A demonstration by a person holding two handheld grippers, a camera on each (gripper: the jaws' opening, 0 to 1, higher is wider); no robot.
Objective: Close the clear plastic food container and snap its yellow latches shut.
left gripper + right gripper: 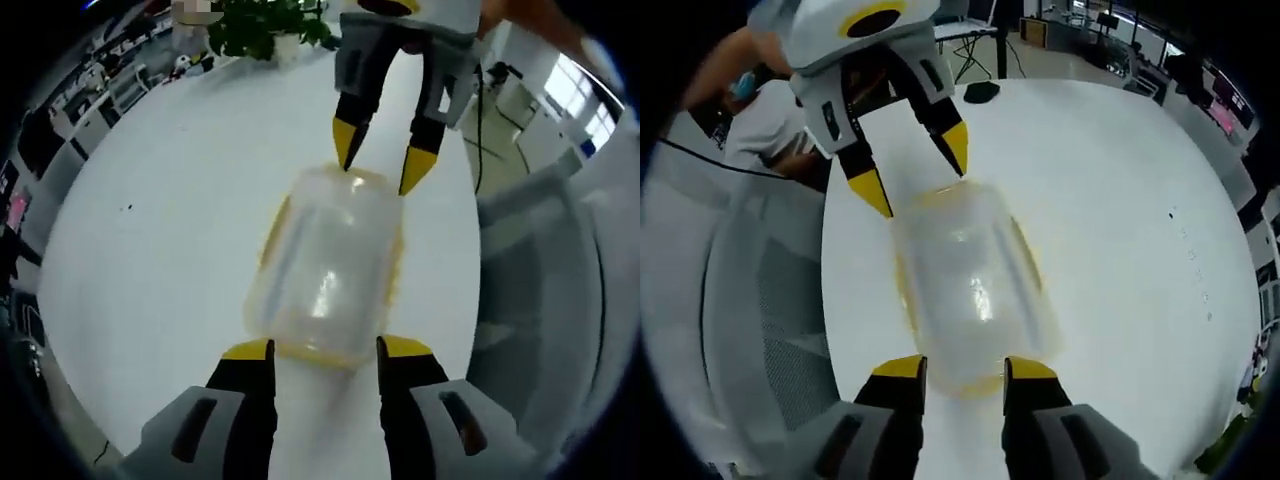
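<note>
Clear lidded container (pixel 325 270) lay on white table (pixel 150 250), left tongs (pixel 325 348) apart at its 6 o'clock end, right tongs (pixel 385 165) apart at 12 o'clock end, yellow latches (pixel 275 232) along edges

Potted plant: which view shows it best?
Left gripper view: the potted plant sits at the white table's far edge, leaves and pot visible. The right gripper view catches just a sliver of green at its lower right edge.

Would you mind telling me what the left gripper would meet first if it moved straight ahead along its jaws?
Most likely the near short end of the clear plastic food container, lying just beyond the left gripper; its tips already flank that end, though contact is unclear.
</note>
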